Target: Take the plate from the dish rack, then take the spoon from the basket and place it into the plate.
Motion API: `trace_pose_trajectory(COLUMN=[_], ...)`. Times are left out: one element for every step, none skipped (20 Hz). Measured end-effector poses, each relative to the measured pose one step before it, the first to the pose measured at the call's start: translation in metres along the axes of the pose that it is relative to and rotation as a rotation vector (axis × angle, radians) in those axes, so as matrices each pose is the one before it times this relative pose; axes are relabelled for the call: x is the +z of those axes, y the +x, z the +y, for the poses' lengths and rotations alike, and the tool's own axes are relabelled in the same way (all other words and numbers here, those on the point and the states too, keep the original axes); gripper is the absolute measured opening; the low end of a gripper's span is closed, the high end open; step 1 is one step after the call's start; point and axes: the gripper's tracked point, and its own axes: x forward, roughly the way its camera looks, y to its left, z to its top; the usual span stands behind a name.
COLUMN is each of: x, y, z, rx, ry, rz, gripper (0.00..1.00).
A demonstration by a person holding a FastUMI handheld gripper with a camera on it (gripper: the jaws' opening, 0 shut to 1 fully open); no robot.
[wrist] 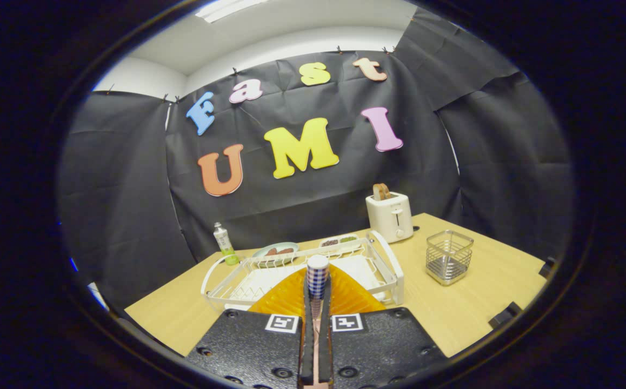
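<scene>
Between the tongs: the tongs are squeezed together on the spoon, one finger on each side of the checked handle, so it's properly clamped and sticking up past the tips.
Spoon status: looks like it's already out of the basket, since the wire basket at about 2 o'clock from the fingers, well apart from them, seems to have nothing in it.
Plate: the orange ribbed plate sits right under and just ahead of the fingers, at 12 o'clock, close in front of the white dish rack. I'd say it's off the rack and lying on the desk, though the fingers hide part of it.
Done so far: plate step and spoon pickup, judging by how stuff lies.
Left to do: lower the spoon into the plate and let go. Basically the last bit.
Background junk: toaster at 1 o'clock beyond the rack, small bottle at 10 o'clock, two little dishes of food behind the rack.
</scene>
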Motion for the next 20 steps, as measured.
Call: trace_pose_trajectory(x=[-0.00792, -0.00812, -0.00601, -0.00492, -0.00277, -0.0046, -0.0044, -0.00312, -0.0015, 0.00004, 0.00255, 0.00106, 0.00459, 0.0054, 0.00556, 0.00587, 0.00461, 0.00469, 0.00616, 0.00675], y=[0.00105, 0.00174, 0.00132, 0.00184, 0.00057, 0.00198, 0.0004, 0.00143, 0.00087, 0.00542, -0.00206, -0.00298, -0.00389, -0.00216, -0.00102, -0.0038, 0.00087, -0.00185, -0.00293, -0.00134], z=[0.00345, 0.00336, 0.0037, 0.00152, -0.00012, 0.00012, 0.00082, 0.00182, 0.00289, -0.00178, -0.00264, -0.00545, -0.00558, -0.00528, -0.00558, -0.00495, -0.00214, 0.00029, -0.00031, -0.00065], rx=[-0.0006, 0.00261, 0.00655, 0.00216, -0.00167, 0.00056, 0.00377, 0.00963, 0.01884, 0.01012, 0.00424, -0.00416, -0.00968, -0.00984, -0.0141, -0.00928, -0.00289, 0.00091, -0.00053, 0.00093], ry=[0.01567, 0.0161, 0.01004, 0.0113, 0.00917, 0.00972, 0.00929, 0.00491, -0.00551, -0.00853, -0.00638, -0.00708, -0.00829, -0.01592, -0.02239, -0.02342, -0.01696, -0.02103, -0.01433, -0.01572], rz=[0.0053, 0.00533, 0.00863, 0.00359, 0.0038, 0.00478, 0.00943, 0.00863, 0.00133, 0.0077, 0.00715, 0.00324, -0.00739, -0.01635, -0.01922, -0.01564, -0.01503, -0.01187, -0.01362, -0.01535], gripper=[0.09, 0.09, 0.1, 0.12, 0.14, 0.15, 0.16, 0.17, 0.18, 0.19, 0.2, 0.32, 0.38, 0.5, 0.62, 0.74, 0.78, 0.81, 0.86, 0.9])
